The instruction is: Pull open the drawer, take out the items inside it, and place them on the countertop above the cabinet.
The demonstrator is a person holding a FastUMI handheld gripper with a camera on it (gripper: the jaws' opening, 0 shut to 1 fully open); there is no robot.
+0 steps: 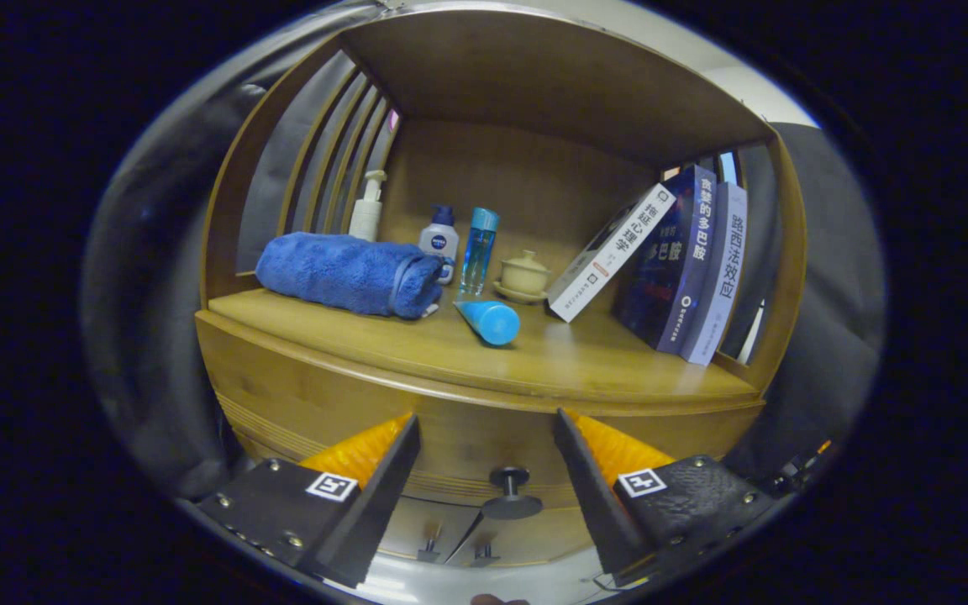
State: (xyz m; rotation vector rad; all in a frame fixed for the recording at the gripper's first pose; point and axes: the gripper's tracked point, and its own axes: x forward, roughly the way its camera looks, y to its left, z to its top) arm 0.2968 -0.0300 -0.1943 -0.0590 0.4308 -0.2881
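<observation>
A wooden cabinet has a countertop (585,365) under a shelf roof. Below it the drawer front (467,437) sits closed, with a dark round knob (511,491). My gripper (484,424) is open, its fingers spread to either side of the knob, which lies between them and slightly below the tips. Nothing is held. The drawer's inside is hidden.
On the countertop lie a rolled blue towel (349,273) and a blue tube (491,322) on its side. Behind stand a pump bottle (366,210), a small white bottle (439,239), a tall blue bottle (479,250) and a lidded cup (523,276). Books (677,260) lean at the right.
</observation>
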